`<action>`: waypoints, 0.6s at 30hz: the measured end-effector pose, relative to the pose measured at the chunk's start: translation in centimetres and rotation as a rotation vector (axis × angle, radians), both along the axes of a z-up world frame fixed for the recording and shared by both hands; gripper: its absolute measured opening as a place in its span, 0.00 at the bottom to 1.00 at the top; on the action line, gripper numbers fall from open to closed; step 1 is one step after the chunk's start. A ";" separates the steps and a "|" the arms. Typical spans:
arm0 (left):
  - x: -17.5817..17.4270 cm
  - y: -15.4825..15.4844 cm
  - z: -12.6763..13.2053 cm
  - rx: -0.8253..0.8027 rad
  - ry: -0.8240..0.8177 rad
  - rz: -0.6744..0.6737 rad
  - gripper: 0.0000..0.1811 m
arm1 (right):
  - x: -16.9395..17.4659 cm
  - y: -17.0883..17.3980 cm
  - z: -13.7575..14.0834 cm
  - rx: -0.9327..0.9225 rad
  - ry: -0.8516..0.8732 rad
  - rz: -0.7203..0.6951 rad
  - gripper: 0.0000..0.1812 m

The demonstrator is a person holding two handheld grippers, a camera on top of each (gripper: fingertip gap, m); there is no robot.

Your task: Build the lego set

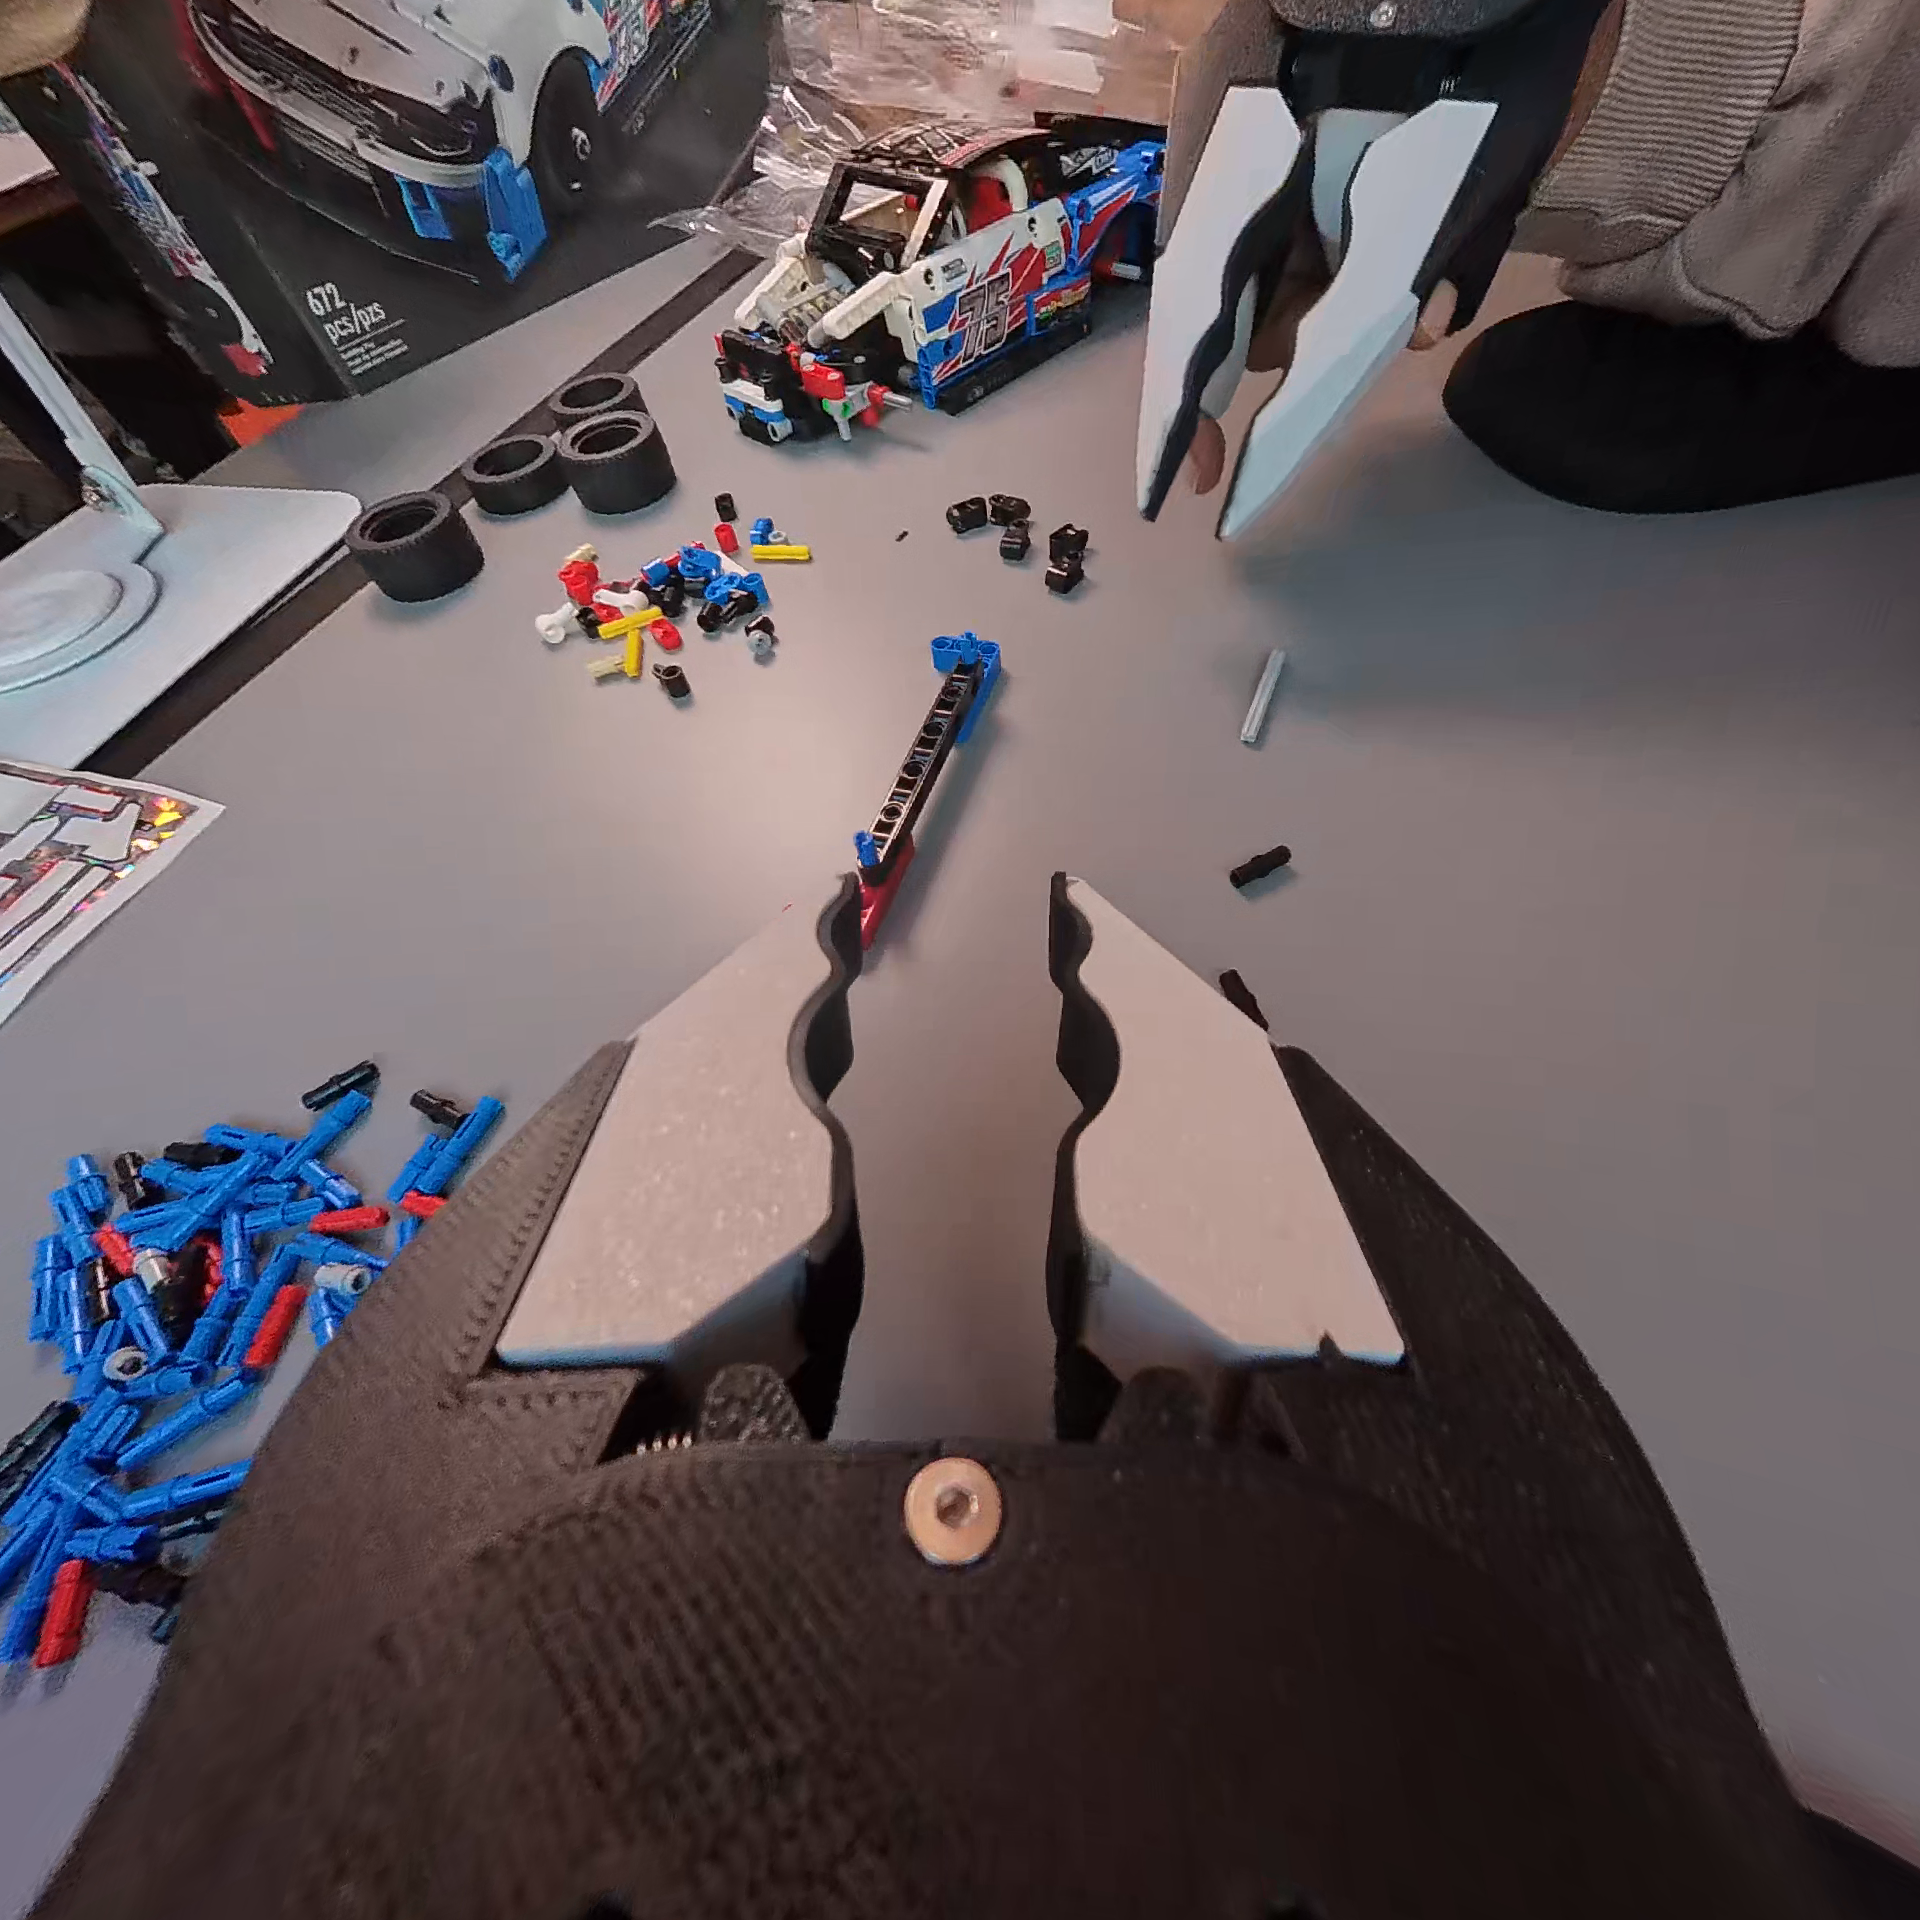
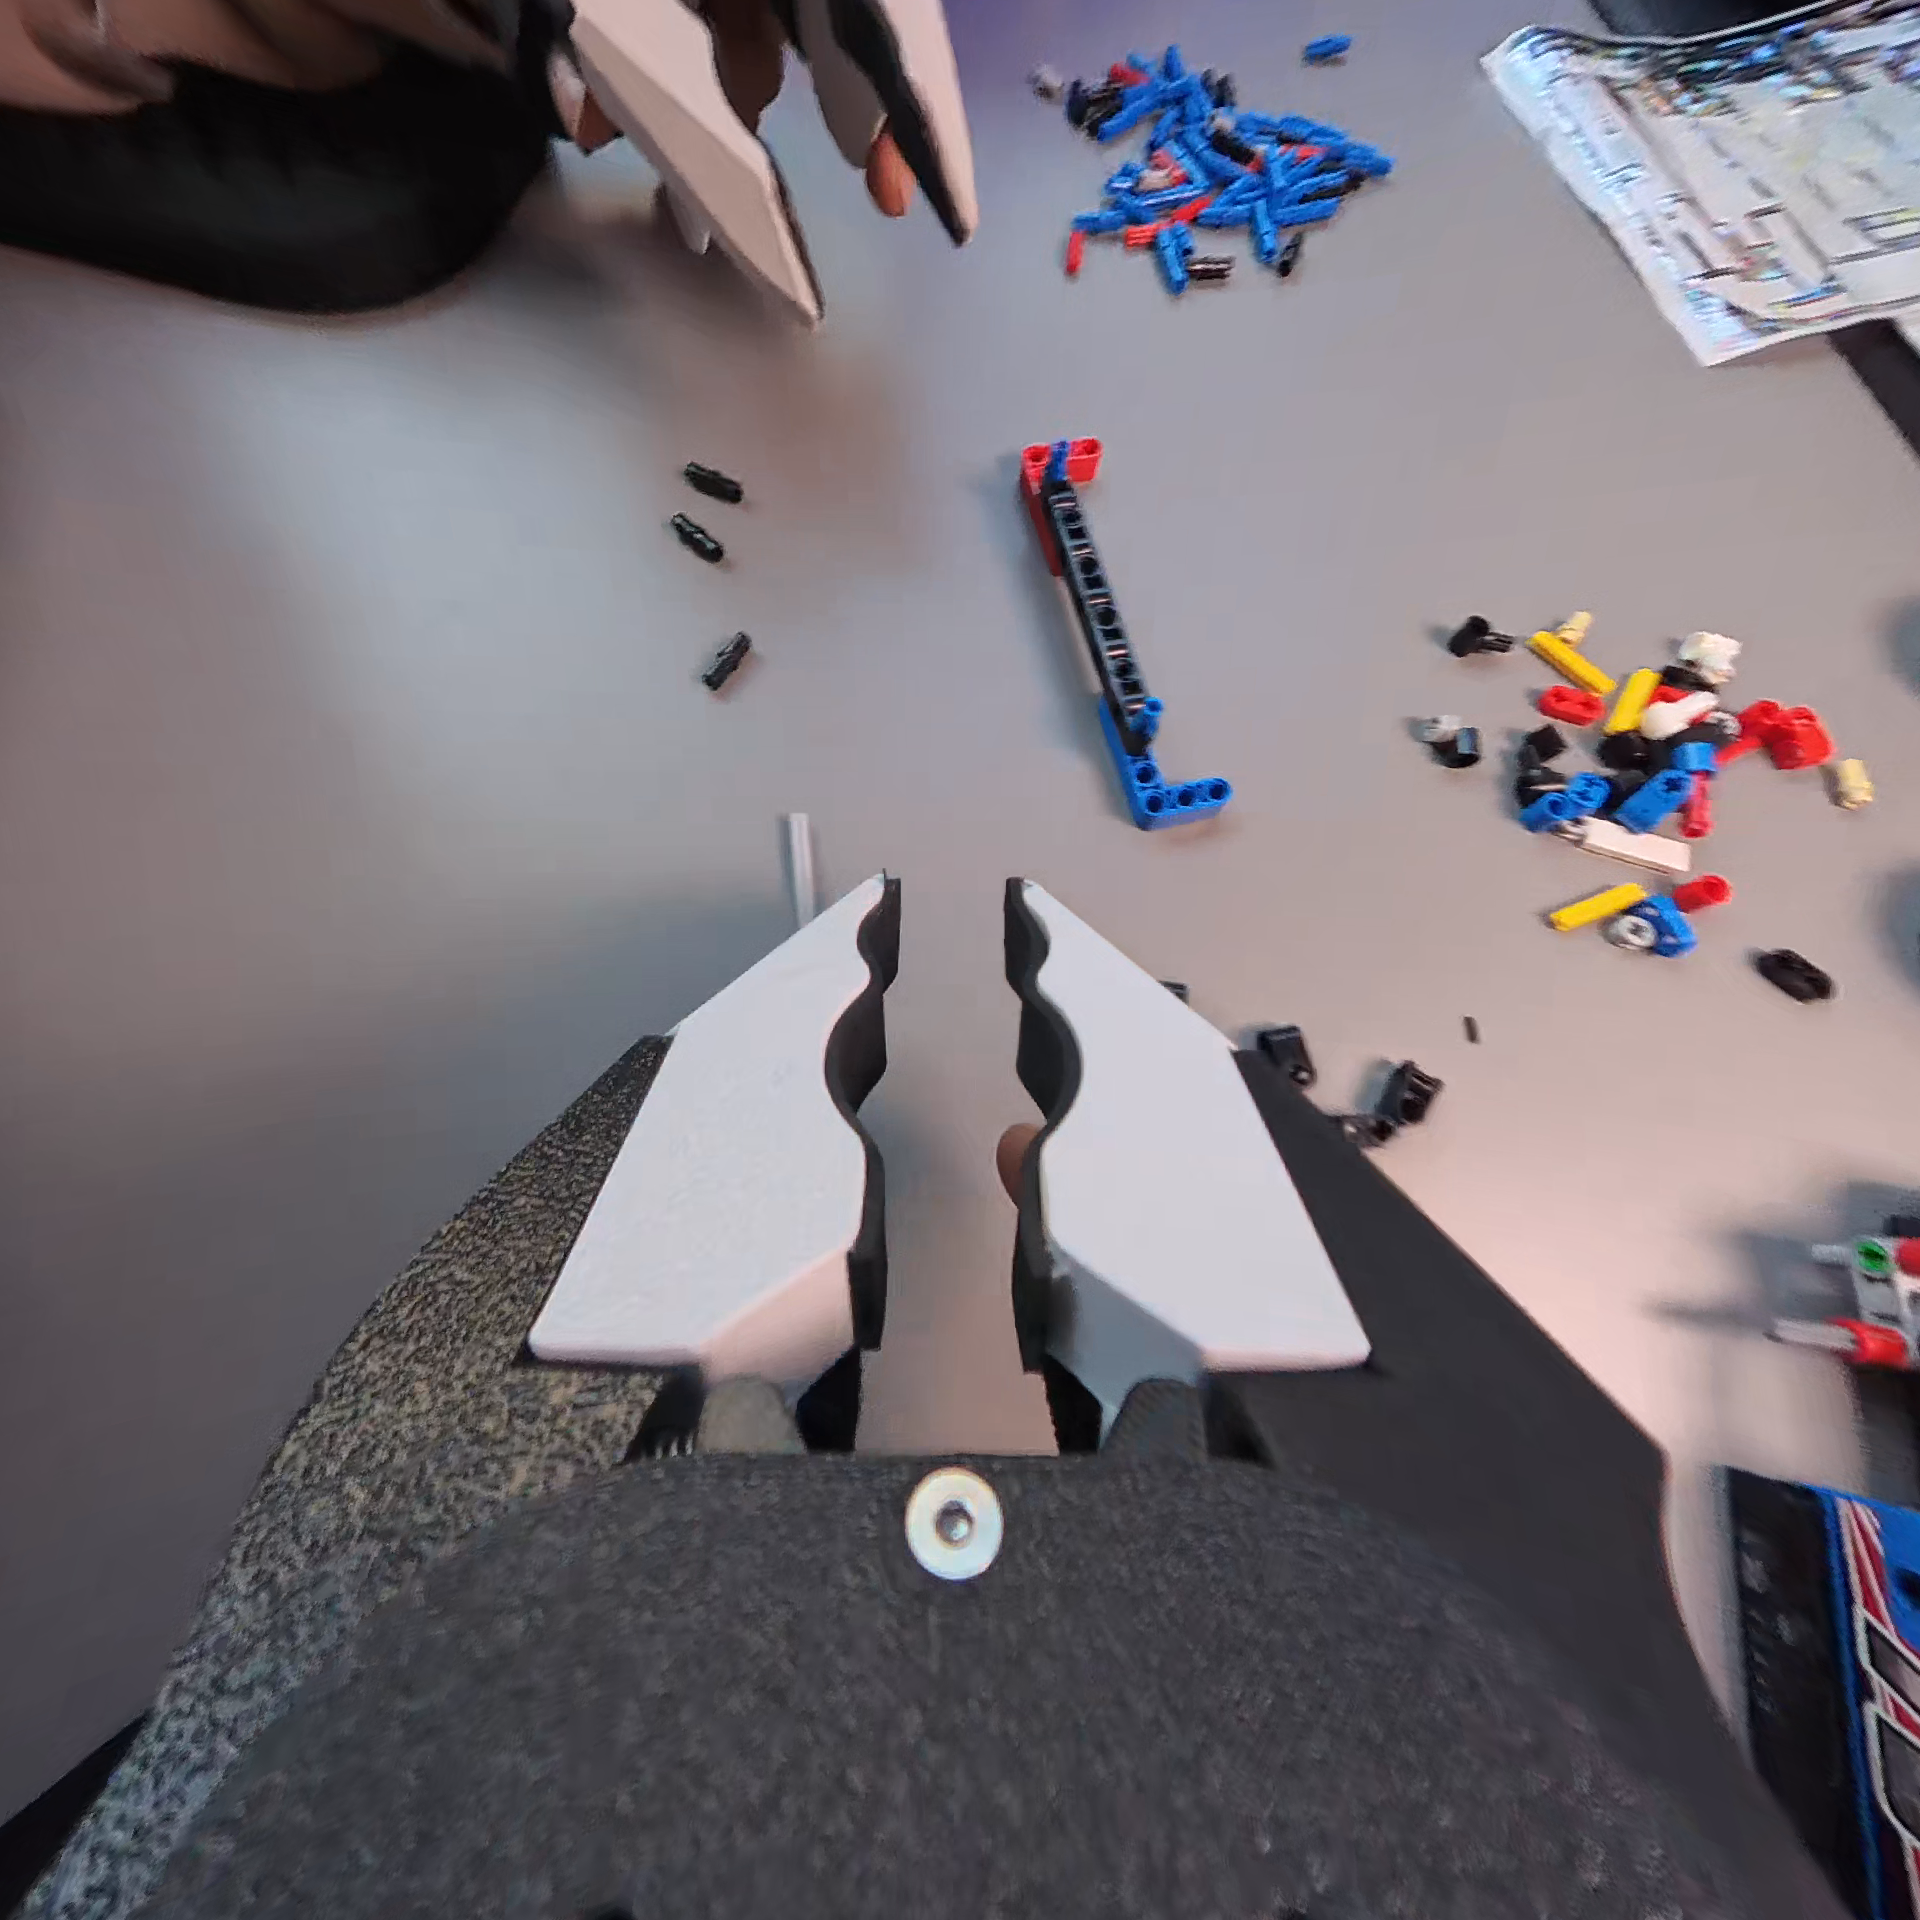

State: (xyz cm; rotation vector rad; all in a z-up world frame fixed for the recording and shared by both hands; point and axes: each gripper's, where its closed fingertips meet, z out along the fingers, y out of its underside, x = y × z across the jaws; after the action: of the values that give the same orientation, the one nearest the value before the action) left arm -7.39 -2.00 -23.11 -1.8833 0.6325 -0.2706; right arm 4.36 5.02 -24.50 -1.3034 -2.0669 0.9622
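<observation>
A long black beam sub-assembly [image 1: 928, 769] with a blue end and a red end lies flat on the grey table; it also shows in the right wrist view [image 2: 1103, 623]. My left gripper [image 1: 954, 894] is open and empty, its left fingertip beside the red end. My right gripper [image 2: 945, 894] is open and empty above bare table, short of the blue end; it shows farther off in the left wrist view [image 1: 1184, 509]. A partly built race car [image 1: 935, 301] stands at the back. A thin grey axle [image 1: 1261, 694] and black pins [image 2: 713, 561] lie loose.
Several black tyres [image 1: 520, 473] sit left of the car. A mixed pile of small parts [image 1: 675, 597] lies mid-table, a pile of blue and red pins [image 1: 177, 1309] at the near left. The set's box [image 1: 343, 177], a sticker sheet [image 1: 73, 862] and instructions [image 2: 1725, 177] lie around. Left tips to right tips: about 15 cm. My right gripper is the nearer one to the thin grey axle [image 1: 1261, 694]: about 4 cm, against 12 cm. Seen from the right wrist view [image 2: 803, 873] as well.
</observation>
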 end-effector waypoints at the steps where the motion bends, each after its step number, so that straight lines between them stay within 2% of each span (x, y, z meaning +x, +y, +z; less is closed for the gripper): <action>1: -0.1 0.0 0.1 0.004 -0.001 0.006 0.19 | 0.0 1.1 0.3 0.011 0.019 -0.039 0.10; 5: 0.0 0.0 0.7 0.039 0.018 0.006 0.18 | 1.0 5.3 0.3 0.096 0.010 -0.179 0.09; 8: 0.4 -0.1 0.4 0.034 0.045 -0.007 0.17 | 2.1 7.2 -0.8 0.136 -0.052 -0.233 0.08; 11: 0.7 -0.2 0.0 0.027 0.053 -0.019 0.16 | 2.5 7.3 -1.9 0.132 -0.093 -0.221 0.07; 16: 0.9 -0.2 -0.2 0.020 0.065 -0.031 0.15 | 0.9 6.8 -2.9 0.158 -0.089 -0.220 0.09; 18: 1.1 -0.2 -0.3 0.019 0.062 -0.036 0.15 | 0.4 7.1 -3.0 0.200 -0.090 -0.227 0.03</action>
State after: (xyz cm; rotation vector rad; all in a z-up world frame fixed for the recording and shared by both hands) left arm -6.30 -2.21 -23.36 -1.8692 0.7094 -0.2296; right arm 4.79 12.14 -27.50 -1.4576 -1.9696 0.5930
